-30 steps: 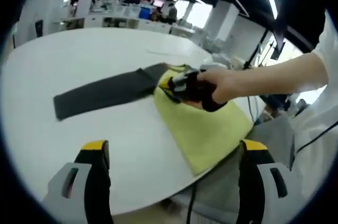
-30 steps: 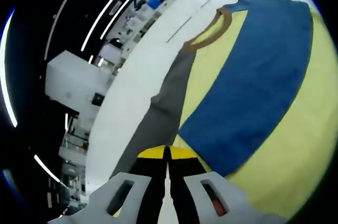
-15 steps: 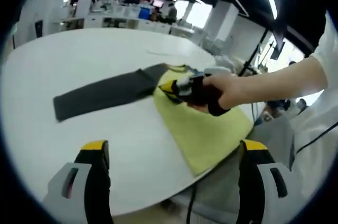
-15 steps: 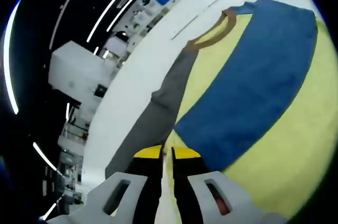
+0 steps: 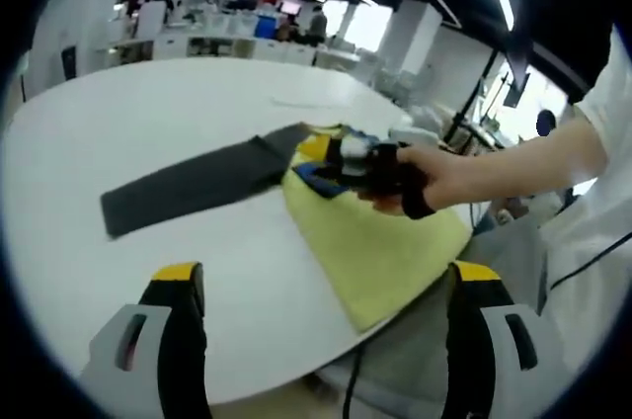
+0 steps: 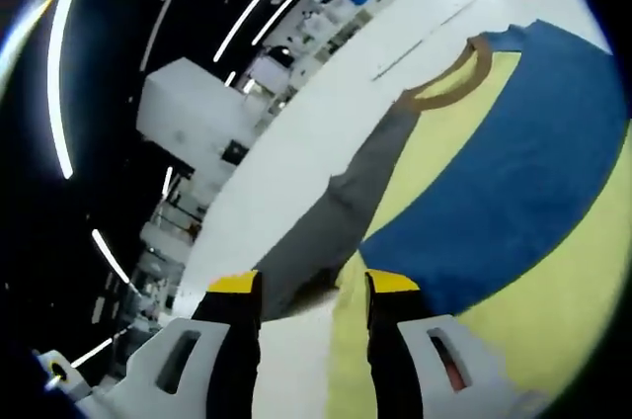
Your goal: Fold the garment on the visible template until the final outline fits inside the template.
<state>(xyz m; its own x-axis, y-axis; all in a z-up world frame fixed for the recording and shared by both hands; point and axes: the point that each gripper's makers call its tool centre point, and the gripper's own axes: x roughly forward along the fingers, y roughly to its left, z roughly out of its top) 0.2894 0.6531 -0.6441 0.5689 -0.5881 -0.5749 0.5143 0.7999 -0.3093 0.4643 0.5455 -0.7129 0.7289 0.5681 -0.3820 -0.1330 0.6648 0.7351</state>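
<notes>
The garment lies flat on the white table (image 5: 148,103): a yellow body (image 5: 380,236), a grey sleeve (image 5: 193,182) stretched out to the left, a blue band (image 6: 513,192) and a brown collar (image 6: 459,78). My right gripper (image 6: 314,286) is open, its jaws standing apart over the spot where the grey sleeve (image 6: 341,211) meets the yellow cloth, with nothing held. In the left gripper view a hand holds that right gripper (image 5: 331,157) at the sleeve joint. My left gripper (image 5: 326,286) hangs wide open near the table's front edge, short of the cloth.
The yellow hem (image 5: 395,300) reaches the table's near right edge. A thin line (image 6: 425,34) marks the table beyond the collar. A person's forearm (image 5: 523,147) comes in from the right. Office desks (image 5: 227,29) stand far behind.
My right gripper has gone from shut to open, letting go of the cloth edge, and has drawn back a little. The left gripper has stayed put.
</notes>
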